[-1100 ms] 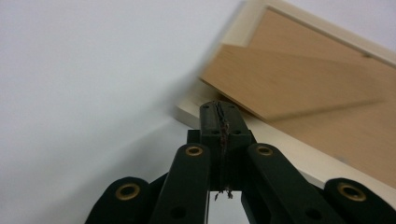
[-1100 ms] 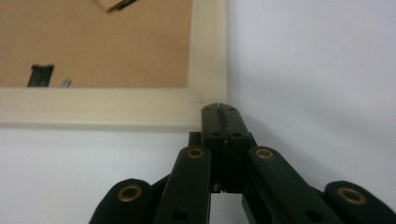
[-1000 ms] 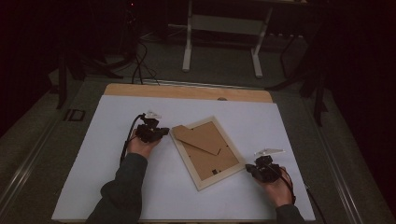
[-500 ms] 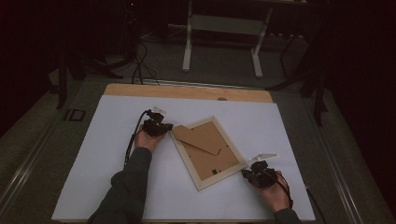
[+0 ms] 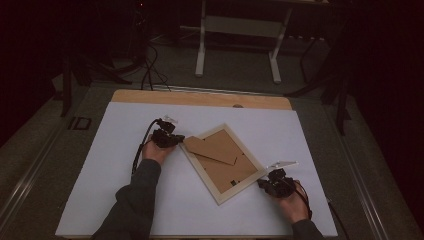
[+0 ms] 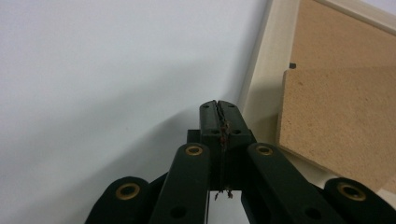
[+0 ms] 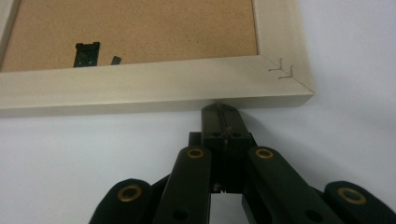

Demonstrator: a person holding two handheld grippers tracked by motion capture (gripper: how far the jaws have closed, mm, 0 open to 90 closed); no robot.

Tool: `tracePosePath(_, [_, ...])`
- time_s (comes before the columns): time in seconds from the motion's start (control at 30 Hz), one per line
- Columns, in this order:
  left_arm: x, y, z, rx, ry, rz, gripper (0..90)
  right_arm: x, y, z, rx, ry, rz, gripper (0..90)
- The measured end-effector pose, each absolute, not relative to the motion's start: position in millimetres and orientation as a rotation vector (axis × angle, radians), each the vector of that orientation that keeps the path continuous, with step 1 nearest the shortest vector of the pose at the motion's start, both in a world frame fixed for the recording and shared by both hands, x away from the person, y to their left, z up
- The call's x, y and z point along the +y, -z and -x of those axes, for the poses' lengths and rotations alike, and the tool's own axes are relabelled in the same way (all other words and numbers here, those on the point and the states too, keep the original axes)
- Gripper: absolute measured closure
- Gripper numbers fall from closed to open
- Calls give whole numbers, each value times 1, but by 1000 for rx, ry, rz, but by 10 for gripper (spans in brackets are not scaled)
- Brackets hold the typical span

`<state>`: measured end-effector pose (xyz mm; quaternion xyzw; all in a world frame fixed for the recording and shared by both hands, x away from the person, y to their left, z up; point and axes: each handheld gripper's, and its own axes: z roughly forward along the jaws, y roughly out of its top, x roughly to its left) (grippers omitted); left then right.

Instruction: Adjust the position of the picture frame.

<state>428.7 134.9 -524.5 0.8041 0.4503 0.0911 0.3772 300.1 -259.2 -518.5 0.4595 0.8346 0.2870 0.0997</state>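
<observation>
Flanking a face-down picture frame [image 5: 222, 162] on the white table [image 5: 100, 175].
Left gripper [image 5: 176, 140] and right gripper [image 5: 262, 184], jaws closed and empty, meet opposite frame edges.

A picture frame [image 5: 222, 162] lies face down on the bench [image 5: 100, 165], turned askew near its middle. The left tool [image 5: 176, 139] sits at the frame's far left corner, the right tool [image 5: 261, 183] against its near right edge. A stand [image 5: 237, 35] is on the floor beyond the bench.
</observation>
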Motion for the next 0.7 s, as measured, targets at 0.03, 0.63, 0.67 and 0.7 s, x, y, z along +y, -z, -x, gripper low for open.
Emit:
tracePosePath(0.03, [136,525,-427,1150,-234,-2055,900,-259,518,-301,2467,-850,-1358,900])
tracePosePath(0.63, [139,531,-387,1186,-225,-2108,900,-252,518,-327,2439,-836,-1384,900])
tracePosePath(0.67, [139,531,-385,1194,-220,-2100,900,-251,518,-328,2438,-840,-1384,900])
tracePosePath(0.7, [141,532,-382,1203,-218,-2087,900,-250,518,-329,2437,-839,-1385,900])
